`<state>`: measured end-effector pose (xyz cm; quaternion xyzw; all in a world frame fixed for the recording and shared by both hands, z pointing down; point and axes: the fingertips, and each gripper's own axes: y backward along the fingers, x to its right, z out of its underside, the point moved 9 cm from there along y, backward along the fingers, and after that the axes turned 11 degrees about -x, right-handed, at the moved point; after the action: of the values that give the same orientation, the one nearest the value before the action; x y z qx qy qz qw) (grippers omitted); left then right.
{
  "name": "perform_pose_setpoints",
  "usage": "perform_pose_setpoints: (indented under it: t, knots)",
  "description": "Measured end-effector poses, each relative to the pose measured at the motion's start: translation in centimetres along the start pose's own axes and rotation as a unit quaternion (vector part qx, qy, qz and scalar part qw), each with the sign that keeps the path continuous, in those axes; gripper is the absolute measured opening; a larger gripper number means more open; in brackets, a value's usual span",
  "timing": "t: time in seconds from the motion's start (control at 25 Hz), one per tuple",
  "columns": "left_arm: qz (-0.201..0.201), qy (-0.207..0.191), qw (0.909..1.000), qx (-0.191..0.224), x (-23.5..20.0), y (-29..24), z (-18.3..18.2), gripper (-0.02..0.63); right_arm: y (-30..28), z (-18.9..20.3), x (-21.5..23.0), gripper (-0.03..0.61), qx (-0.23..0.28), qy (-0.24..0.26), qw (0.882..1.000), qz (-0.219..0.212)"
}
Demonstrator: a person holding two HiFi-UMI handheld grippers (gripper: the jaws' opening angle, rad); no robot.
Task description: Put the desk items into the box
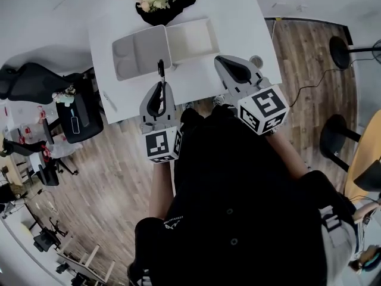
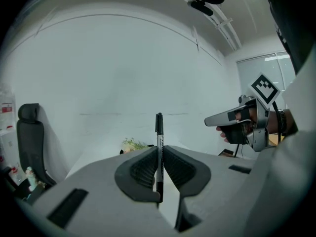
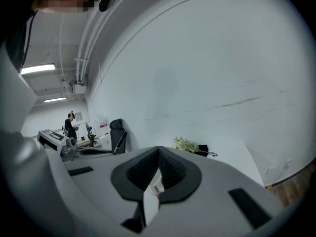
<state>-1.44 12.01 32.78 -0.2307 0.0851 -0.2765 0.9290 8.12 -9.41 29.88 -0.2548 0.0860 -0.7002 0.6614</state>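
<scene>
Head view, left side: my left gripper (image 1: 160, 86) is held out level-ish over the near edge of the white table (image 1: 113, 28), forearm straight behind it. Its jaws pinch a black pen (image 1: 160, 70). The pen juts past the tips toward the open box (image 1: 190, 37), its far end showing over the near rim of the box's grey half.

Left gripper view: pads closed on the pen (image 2: 159, 132) at mid-barrel, with the pen standing upright. This view alone shows my hand (image 2: 236, 132) wrapped on the right gripper's handle at the far right. The box is hidden here.

Head view, right side: right gripper (image 1: 222, 60) is angled toward the box's white half, beside its near corner.

Right gripper view: jaw tips are pressed together (image 3: 158, 149), and I see nothing gripped. The plant (image 3: 187, 144) at the table's far end shows here too.
</scene>
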Motion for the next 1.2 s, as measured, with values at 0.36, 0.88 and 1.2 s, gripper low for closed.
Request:
perform_pose_setpoints:
  t: [0.36,0.88,1.2]
  knots:
    - [-0.011,0.006,0.9998,0.015,1.7,0.5,-0.7,0.048,0.5,0.0,1.2,-0.002,-0.002,0.015,1.000,-0.014]
    - [0.013,-0.014,0.9998,-0.006,2.1,-3.7,-1.9,0.048,-0.1,-0.4,3.9,-0.002,-0.012,0.003,1.000,0.001]
    - [0.050,-0.034,0.9968,-0.053,1.3,-9.1,-2.1,0.048,-0.8,-0.4,6.0,-0.002,-0.017,-0.024,0.999,0.039]
